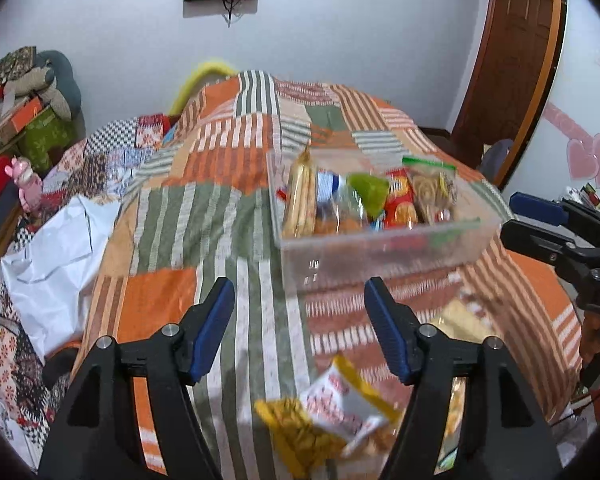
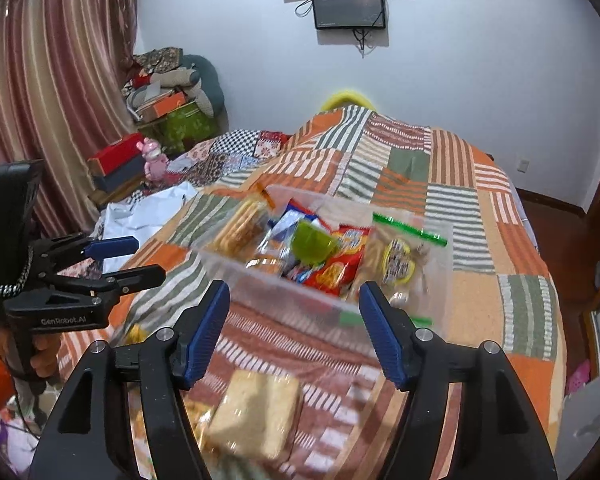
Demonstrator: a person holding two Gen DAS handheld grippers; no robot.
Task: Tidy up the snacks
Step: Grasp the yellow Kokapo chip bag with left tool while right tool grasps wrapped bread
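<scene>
A clear plastic bin [image 1: 384, 252] [image 2: 284, 284] sits on the patchwork bedspread and holds several snack packets: a biscuit sleeve [image 1: 300, 196], a green cup [image 2: 312, 240], a red packet [image 2: 338, 266], a zip bag of cookies [image 1: 430, 188]. My left gripper [image 1: 300, 332] is open and empty, above the bed short of the bin; a white and yellow snack packet [image 1: 340, 404] lies below it. My right gripper [image 2: 294, 334] is open and empty, near the bin's front wall, above a clear bag of pale crackers [image 2: 256, 412]. Each gripper shows in the other's view [image 1: 556, 224] [image 2: 112, 260].
The striped bedspread [image 1: 220, 216] covers the bed. A white sheet [image 1: 56, 248] lies at its left. Boxes and a pink toy [image 2: 154, 160] stack by the curtain [image 2: 48, 92]. A wooden door [image 1: 512, 48] stands at the right. A screen [image 2: 348, 4] hangs on the wall.
</scene>
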